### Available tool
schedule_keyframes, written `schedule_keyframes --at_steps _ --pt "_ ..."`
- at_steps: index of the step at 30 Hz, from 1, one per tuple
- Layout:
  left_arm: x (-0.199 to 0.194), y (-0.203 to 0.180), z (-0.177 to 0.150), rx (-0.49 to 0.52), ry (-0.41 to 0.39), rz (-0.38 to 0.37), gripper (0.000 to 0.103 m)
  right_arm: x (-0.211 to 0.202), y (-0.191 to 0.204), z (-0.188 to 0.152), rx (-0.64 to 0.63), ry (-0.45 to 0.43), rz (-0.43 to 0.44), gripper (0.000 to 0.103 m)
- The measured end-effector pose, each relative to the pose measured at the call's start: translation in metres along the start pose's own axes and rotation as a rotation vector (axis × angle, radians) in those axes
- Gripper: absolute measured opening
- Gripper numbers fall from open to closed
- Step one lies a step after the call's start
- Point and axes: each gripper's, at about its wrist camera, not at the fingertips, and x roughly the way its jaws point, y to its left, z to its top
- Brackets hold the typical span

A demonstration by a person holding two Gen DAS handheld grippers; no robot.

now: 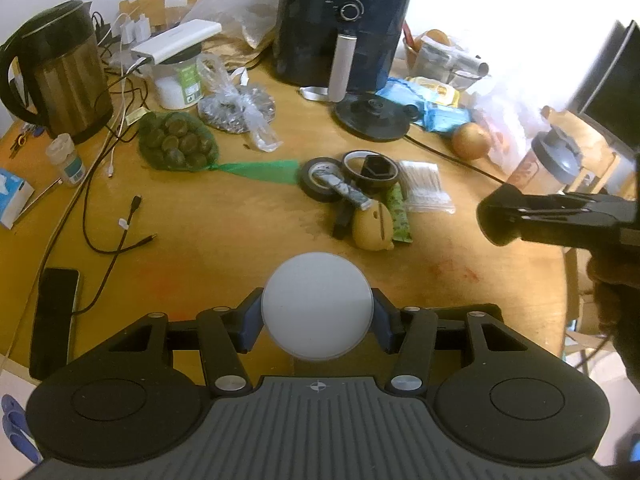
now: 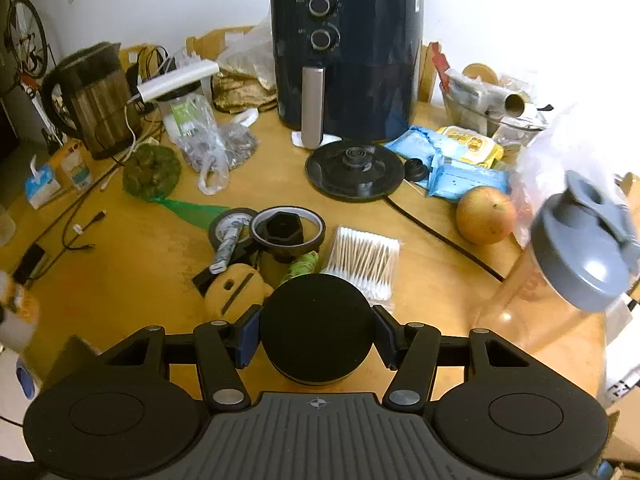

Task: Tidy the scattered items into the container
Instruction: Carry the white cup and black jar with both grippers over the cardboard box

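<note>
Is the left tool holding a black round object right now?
No. In the left wrist view the left tool grips a white round disc between its fingers; the black one is in the right tool's grip.

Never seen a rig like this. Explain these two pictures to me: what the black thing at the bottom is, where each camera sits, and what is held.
No robot: a person carries handheld tongs in each hand, with a camera looking along the fingers. In the left view, the left tongs grip a white round lid; the right tongs show at the edge. In the right view, they hold a black round container. On the wooden table lie tape rolls, cotton swabs and an air fryer.
</note>
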Motion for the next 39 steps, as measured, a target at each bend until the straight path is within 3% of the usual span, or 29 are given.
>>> schedule_keyframes --at_steps 18,28,39 --pt "0.003 -0.016 -0.006 0.009 -0.001 -0.01 0.053 -0.065 0.018 -0.035 0.113 -0.026 0.055 0.06" --pt "0.022 -0.024 -0.021 0.063 0.043 -0.022 0.053 -0.053 0.037 -0.059 0.105 0.04 0.133 0.06" --pt "0.06 -0.026 -0.033 0.127 0.088 -0.003 0.053 -0.022 0.056 -0.077 0.04 0.114 0.134 0.06"
